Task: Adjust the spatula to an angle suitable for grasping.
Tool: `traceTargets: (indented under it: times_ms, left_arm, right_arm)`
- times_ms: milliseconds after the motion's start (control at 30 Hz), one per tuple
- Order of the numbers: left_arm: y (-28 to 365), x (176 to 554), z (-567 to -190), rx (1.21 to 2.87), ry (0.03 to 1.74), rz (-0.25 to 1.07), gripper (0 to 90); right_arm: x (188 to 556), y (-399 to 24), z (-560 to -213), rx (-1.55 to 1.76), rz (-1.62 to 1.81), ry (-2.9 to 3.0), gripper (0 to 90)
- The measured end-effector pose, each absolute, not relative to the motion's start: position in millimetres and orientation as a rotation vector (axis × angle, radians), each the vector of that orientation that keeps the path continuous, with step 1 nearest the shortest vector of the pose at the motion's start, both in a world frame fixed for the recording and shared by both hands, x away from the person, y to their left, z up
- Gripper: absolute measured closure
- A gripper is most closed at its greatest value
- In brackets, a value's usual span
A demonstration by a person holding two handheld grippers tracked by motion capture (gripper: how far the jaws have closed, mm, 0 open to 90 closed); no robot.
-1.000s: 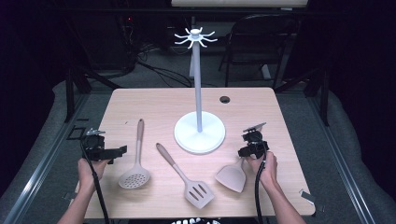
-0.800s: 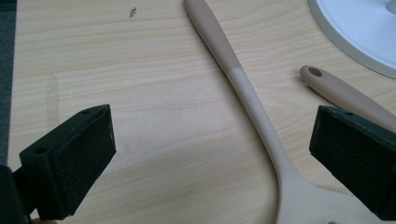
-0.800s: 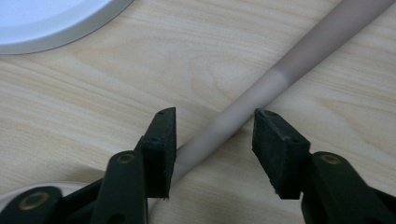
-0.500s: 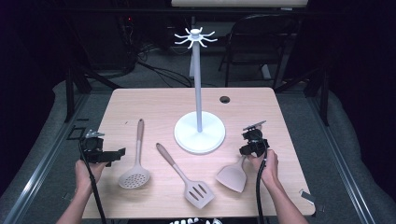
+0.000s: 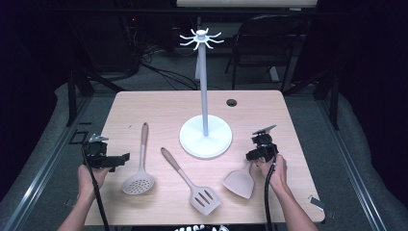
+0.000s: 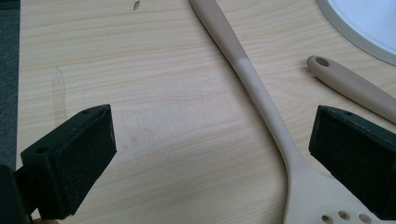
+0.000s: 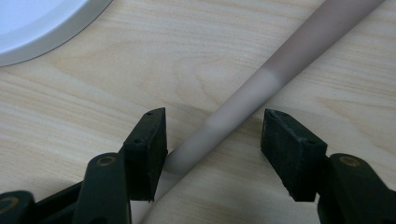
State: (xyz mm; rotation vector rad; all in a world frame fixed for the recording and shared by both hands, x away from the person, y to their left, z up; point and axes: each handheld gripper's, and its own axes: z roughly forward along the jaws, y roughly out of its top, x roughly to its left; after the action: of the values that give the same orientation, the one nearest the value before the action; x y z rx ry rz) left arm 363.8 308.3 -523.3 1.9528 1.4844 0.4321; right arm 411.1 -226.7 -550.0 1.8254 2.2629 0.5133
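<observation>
Two jaws of my right gripper [image 7: 212,144] have just been opening, released astride the solid spatula's handle [image 7: 261,88] right of the stand base [image 5: 206,137]; my left gripper [image 6: 210,154] rests open.

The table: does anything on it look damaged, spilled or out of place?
Nothing stands out. The skimmer, slotted turner and solid turner lie flat on the table, apart from each other, and the white stand is upright. No spill or break is visible.
</observation>
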Motion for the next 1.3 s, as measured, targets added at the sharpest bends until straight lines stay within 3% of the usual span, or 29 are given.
traceTargets:
  times_ms: [67, 700, 1000, 1300]
  left_arm:
    - [311.2, 364.1, -523.9, 1.947, 1.492, 0.427, 0.5]
    - [311.1, 362.3, -522.4, 1.956, 1.466, 0.419, 1.7]
    - [311.3, 362.0, -522.2, 1.96, 1.459, 0.414, 1.3]
    - [307.6, 361.7, -522.5, 1.976, 1.44, 0.411, 0.8]
  right_arm:
    - [411.7, -227.3, -551.3, 1.832, 0.538, 2.279, 46.3]
    - [413.8, -234.6, -547.6, 1.825, 0.518, 2.34, 54.4]
    - [412.5, -242.6, -543.6, 1.77, 0.455, 2.34, 69.6]
    - [409.5, -231.9, -545.1, 1.743, 0.301, 2.417, 69.3]
